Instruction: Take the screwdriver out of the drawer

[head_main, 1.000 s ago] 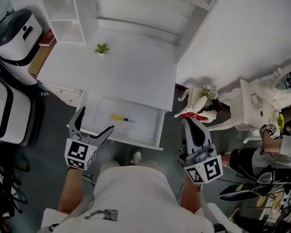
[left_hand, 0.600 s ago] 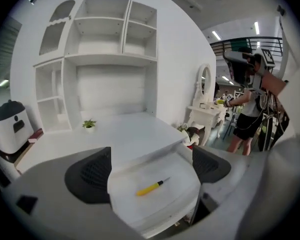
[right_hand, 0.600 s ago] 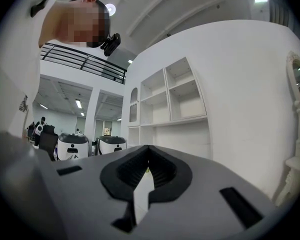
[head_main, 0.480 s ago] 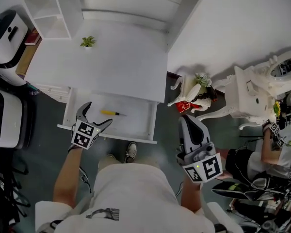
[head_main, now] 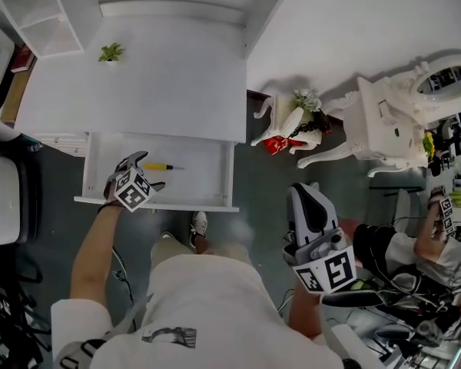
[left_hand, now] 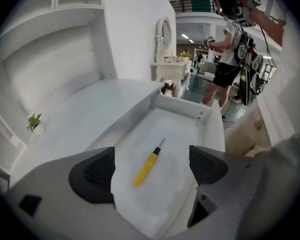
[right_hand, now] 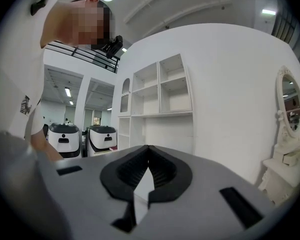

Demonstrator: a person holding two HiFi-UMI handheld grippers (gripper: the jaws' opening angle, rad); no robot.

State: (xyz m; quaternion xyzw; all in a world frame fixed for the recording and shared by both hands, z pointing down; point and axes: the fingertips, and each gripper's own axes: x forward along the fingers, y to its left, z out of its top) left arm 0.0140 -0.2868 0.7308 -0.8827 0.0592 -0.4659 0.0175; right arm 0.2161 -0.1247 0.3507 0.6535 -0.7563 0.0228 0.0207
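Over the open drawer [head_main: 157, 204], your left hand-held gripper [head_main: 146, 172] is pointing steeply down with its jaws standing wide apart. They have just been closing a little, yet they are gripping nothing. The screwdriver [left_hand: 149, 165] is showing in the gap between them, lying flat on the drawer's white bottom, and neither pad is touching it. Its yellow handle is lying nearer the hand-held gripper, and its metal tip is pointing away, toward the drawer's right end. It is sitting in the left half of the drawer.

Your right hand-held gripper [head_main: 307, 194] is hanging at your right side, well apart from the drawer, above the grey floor [head_main: 261, 183]. Its jaws are pressing together and holding nothing, and it is facing a white wall and the shelves [right_hand: 160, 89].

Behind the drawer, the white bench [head_main: 161, 91] is carrying a small green plant [head_main: 111, 52] near its back left corner. Further right, a white dressing table [head_main: 384, 125] with an oval mirror [head_main: 446, 83] is standing against the wall. Another person [head_main: 438, 256] is standing at the right edge of the head view.
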